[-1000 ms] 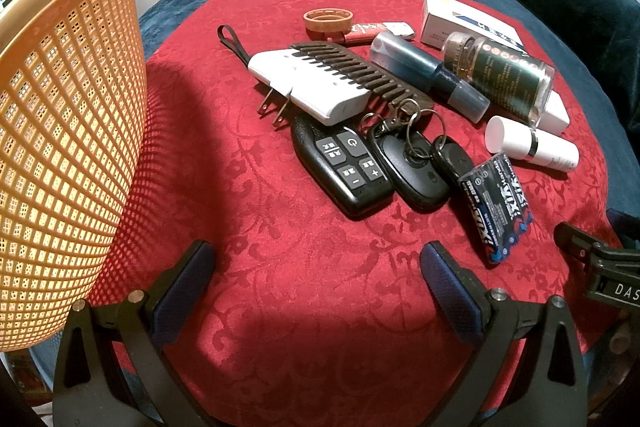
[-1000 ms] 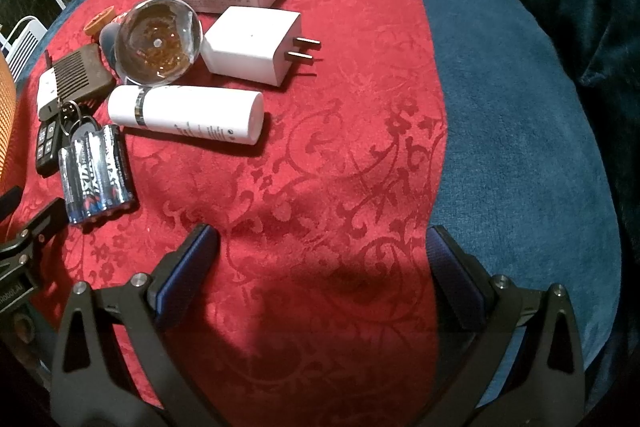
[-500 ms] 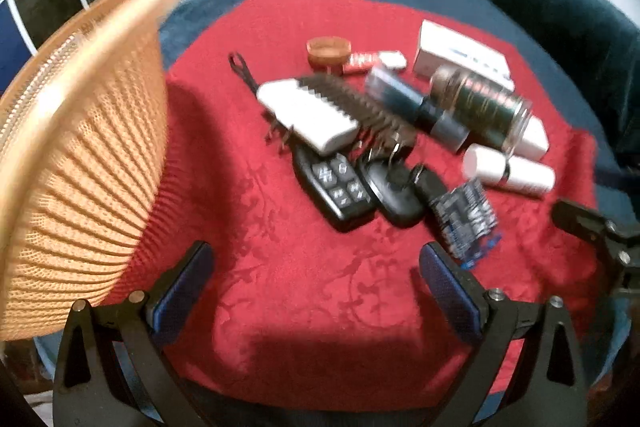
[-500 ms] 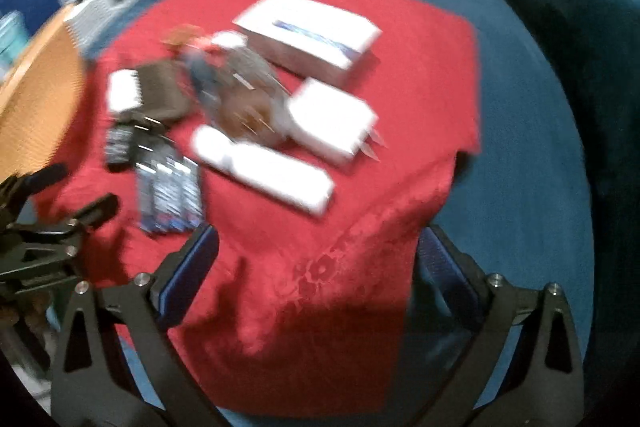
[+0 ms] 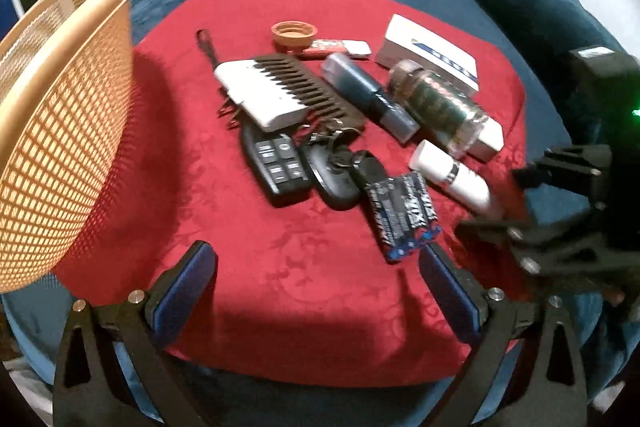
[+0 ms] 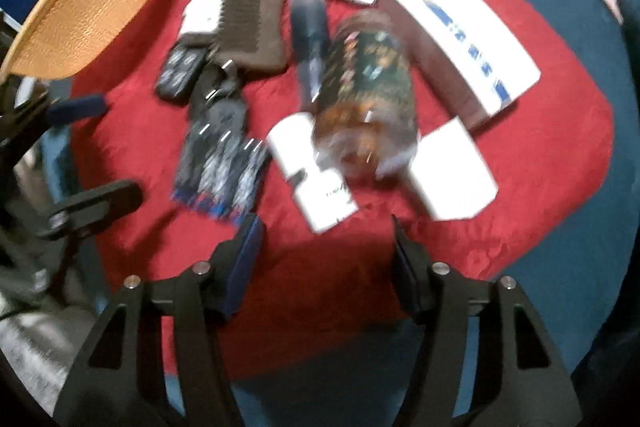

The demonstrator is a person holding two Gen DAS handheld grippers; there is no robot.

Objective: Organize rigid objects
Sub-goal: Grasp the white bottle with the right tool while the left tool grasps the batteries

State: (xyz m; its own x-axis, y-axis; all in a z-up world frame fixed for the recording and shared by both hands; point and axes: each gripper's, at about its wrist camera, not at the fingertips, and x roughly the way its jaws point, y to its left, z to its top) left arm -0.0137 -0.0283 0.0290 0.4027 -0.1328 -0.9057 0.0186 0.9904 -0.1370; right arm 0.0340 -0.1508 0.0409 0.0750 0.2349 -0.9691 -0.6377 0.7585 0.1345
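Observation:
Small items lie on a red cloth: a white charger with a brown comb on it, a black remote, keys with a fob, a battery pack, a white tube, a dark jar, a blue bottle. My left gripper is open and empty, short of the batteries. My right gripper is open and empty, just short of the white tube, beside the battery pack. The right wrist view is blurred.
An orange mesh basket stands at the left edge; it also shows in the right wrist view. A white box, an orange ring and a white adapter lie further back. Blue bedding surrounds the cloth.
Both grippers have pulled back and risen, so more of the cloth shows. The right gripper has swung left toward the white tube and its jaws have narrowed. No item has moved.

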